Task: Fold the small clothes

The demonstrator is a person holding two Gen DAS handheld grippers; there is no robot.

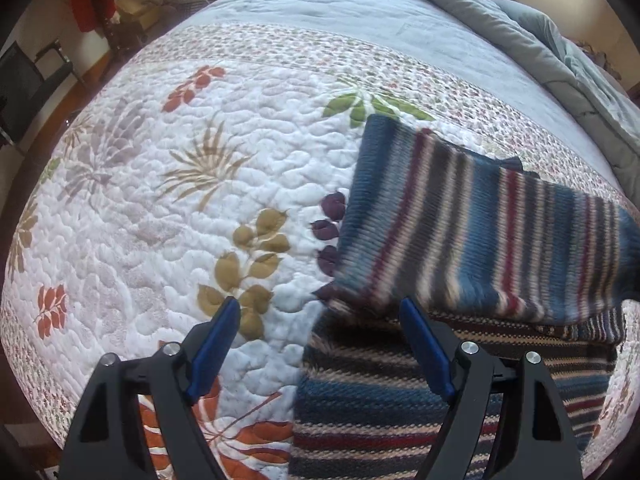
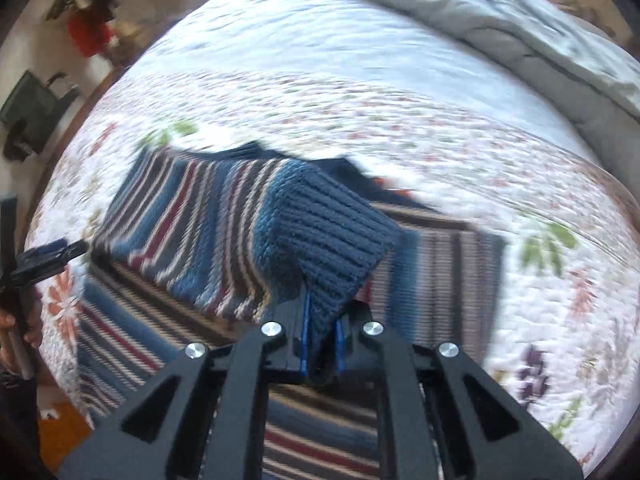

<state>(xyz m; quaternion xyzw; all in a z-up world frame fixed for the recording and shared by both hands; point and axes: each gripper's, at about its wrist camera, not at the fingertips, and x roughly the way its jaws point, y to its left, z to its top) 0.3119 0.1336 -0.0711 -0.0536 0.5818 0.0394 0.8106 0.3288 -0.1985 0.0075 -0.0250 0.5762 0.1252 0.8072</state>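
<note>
A small striped knit sweater (image 1: 380, 404) in blue, maroon, cream and grey lies on the floral quilt (image 1: 168, 208). One sleeve (image 1: 472, 216) is lifted and drawn across the sweater's body. My right gripper (image 2: 322, 336) is shut on that sleeve's dark blue ribbed cuff (image 2: 340, 240), which bulges out above the blue pads. The sweater's body (image 2: 132, 332) spreads below it. My left gripper (image 1: 320, 312) stands open over the sweater's left edge, nothing between its blue pads (image 1: 424, 348). In the right wrist view the left gripper (image 2: 44, 258) shows at the far left.
A grey duvet (image 1: 560, 52) is bunched along the bed's far right side. Beyond the bed's left edge are a wooden floor, a dark chair (image 1: 24, 88) and red clothes hanging (image 1: 90, 4). A hand (image 2: 16, 332) shows at the left edge of the right wrist view.
</note>
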